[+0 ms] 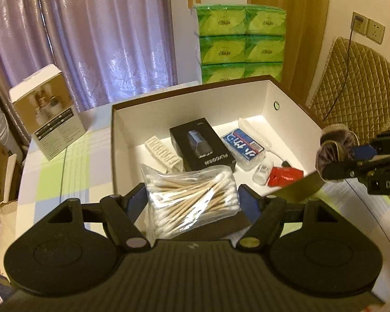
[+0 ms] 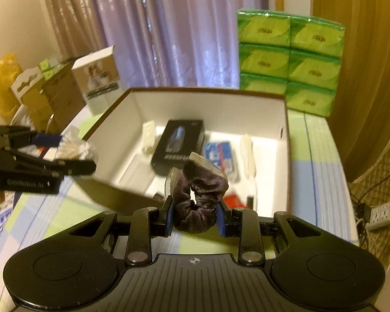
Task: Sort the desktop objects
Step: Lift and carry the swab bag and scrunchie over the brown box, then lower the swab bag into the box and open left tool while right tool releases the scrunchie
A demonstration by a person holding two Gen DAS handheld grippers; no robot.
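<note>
Room first: we see lilac curtains across the back, a wooden door to the right, and a quilted chair cover under a wall socket.

The table has a pastel check cloth in green, blue and white. At its far edge stands a stack of green tissue packs, six faces showing. A white and brown product carton stands upright at the far left.

The open white storage box sits mid-table. Inside we have a black carton centre, a cream hair claw touching its left side, a blue and white pack on its right, a white tube along the right wall, then a small white bottle and a red wrapper in the near right corner.

Left hand-held gripper: fingers set wide, clamped on a clear bag of cotton swabs. The bag is held over the box's near wall, tilted.

Right hand-held gripper: fingers close together, pinching a dark purple scrunchie by its sides. It's held above the near right rim of the box. From the left wrist view this one comes in from the right edge, scrunchie over the box corner.
</note>
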